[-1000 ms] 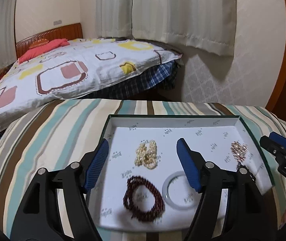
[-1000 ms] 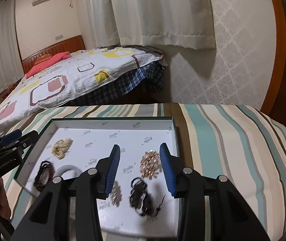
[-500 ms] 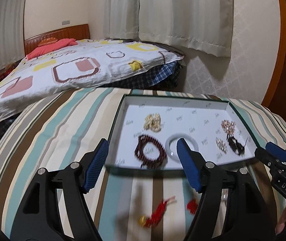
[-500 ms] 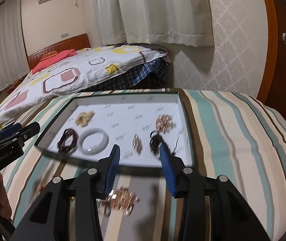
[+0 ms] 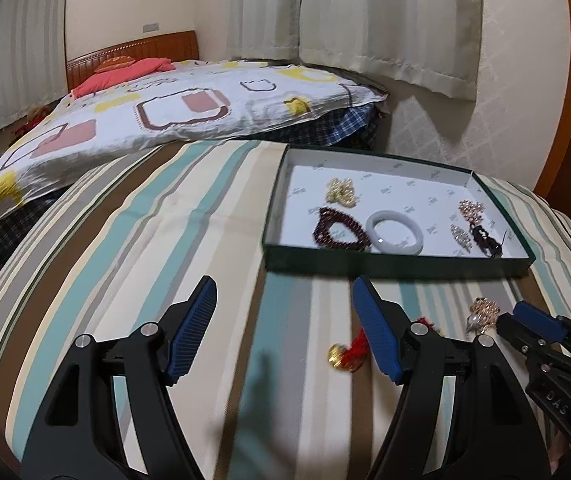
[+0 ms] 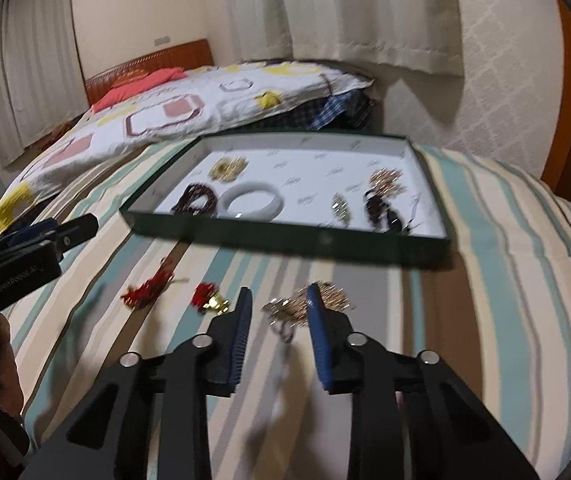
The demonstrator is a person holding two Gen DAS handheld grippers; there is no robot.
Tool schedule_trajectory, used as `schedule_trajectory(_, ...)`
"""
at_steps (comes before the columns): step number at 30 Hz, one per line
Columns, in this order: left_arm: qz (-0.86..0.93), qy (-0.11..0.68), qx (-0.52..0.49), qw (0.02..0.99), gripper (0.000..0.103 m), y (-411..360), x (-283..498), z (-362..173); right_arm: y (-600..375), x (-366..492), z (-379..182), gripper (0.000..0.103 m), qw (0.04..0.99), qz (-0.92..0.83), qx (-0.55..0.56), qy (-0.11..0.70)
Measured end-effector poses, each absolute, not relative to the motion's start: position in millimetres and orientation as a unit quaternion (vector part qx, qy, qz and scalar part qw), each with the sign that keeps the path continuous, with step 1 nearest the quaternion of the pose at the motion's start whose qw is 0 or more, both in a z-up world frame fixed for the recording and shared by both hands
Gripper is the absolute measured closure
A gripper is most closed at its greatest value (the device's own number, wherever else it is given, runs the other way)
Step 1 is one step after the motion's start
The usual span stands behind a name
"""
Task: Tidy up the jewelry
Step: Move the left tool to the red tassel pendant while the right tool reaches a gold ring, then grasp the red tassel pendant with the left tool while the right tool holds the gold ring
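1. Striped bedding (image 6: 485,280) carries a green tray (image 6: 285,236) already holding bracelets.
2. Just before it lies a rose-gold tangle (image 6: 325,300): light, limp, snag-prone.
3. Right claw (image 6: 279,312), narrowing, straddles it ungripped; left claw (image 5: 285,320) gapes empty.
4. Pinch the dense cluster, I'd say.

Patterned bed (image 5: 173,116), pale curtains (image 5: 389,20)

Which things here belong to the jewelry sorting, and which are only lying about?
For the job:
- green tray
- white bangle
- dark bead bracelet
- gold piece by the right gripper
- red tassels

Just lying about:
- bed
- curtains
- striped cover
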State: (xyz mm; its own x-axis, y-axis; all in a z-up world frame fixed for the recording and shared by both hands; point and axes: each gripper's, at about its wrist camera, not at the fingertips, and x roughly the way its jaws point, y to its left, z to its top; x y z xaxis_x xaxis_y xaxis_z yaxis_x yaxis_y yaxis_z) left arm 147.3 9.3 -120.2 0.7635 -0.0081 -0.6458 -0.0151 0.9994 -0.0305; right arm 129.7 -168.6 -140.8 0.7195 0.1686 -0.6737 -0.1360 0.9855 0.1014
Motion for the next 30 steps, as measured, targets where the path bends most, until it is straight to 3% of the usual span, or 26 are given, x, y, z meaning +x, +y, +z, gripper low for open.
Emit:
schedule_trajectory(18,0.005,0.372,-0.031,0.928,0.034,24.8,140.0,-139.5,-162.1,141.3,-166.3,0.098,0.903,0.081,0.015,0.422)
schedule_trajectory(30,-0.006,0.379,-0.028,0.925,0.034,16.1,139.8,-143.5,-165.8,130.4,-158.5,0.100,0.906,0.088,0.023,0.414)
